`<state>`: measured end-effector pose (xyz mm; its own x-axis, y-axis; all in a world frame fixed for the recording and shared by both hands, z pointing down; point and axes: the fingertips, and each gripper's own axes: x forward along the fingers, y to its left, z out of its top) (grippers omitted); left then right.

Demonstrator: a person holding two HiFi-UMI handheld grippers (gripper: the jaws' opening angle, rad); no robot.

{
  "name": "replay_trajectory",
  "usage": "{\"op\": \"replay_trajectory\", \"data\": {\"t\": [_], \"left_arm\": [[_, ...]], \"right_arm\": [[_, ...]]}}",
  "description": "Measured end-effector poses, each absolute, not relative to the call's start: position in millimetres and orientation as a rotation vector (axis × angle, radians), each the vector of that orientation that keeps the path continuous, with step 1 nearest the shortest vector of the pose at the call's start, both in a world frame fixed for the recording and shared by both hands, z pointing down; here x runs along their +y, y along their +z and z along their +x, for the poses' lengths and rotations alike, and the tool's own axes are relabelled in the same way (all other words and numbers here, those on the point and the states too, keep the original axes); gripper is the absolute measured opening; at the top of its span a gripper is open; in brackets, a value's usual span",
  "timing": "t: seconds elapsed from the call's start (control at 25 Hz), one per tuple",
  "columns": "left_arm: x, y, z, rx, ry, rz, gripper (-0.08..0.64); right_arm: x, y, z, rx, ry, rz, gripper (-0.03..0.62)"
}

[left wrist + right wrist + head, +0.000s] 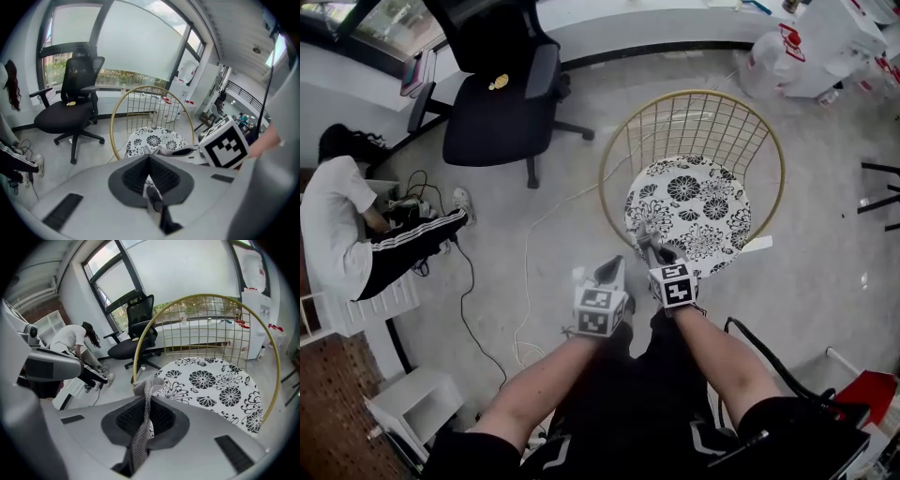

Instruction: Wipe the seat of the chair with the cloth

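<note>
The chair is a gold wire frame (623, 141) with a round black-and-white flowered seat (703, 202), also visible in the left gripper view (154, 138) and the right gripper view (220, 385). My right gripper (649, 244) hovers over the seat's near edge, shut on a grey woven cloth (140, 427) whose end sticks up past the jaws (143, 401). Just left of it, my left gripper (609, 270) stands beside the seat's front rim. Its jaws (150, 159) are together, with only a thin pale strip in the slit. From there I see the right gripper (187, 151) and a fold of the cloth (161, 151).
A black office chair (497, 103) stands at the back left. A person (337, 216) sits on the floor at the far left, legs stretched toward cables (469, 300). A white shelf (412, 403) is near left, a red object (862, 394) near right.
</note>
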<state>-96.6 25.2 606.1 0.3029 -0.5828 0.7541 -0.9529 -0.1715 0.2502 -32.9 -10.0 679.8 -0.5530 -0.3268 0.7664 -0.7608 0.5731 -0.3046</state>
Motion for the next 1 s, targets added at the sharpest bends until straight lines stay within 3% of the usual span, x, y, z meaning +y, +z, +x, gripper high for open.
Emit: {"op": "replay_trajectory", "data": {"t": [0.44, 1.0], "left_arm": [[45.5, 675.8, -97.6, -1.292, 0.761, 1.797, 0.008], [26.7, 701.3, -50.3, -1.205, 0.791, 1.840, 0.008]], "right_arm": [[12.6, 757.7, -54.5, -2.069, 0.904, 0.802, 0.021], [1.4, 797.8, 28.2, -1.945, 0.952, 0.960, 0.021]]}}
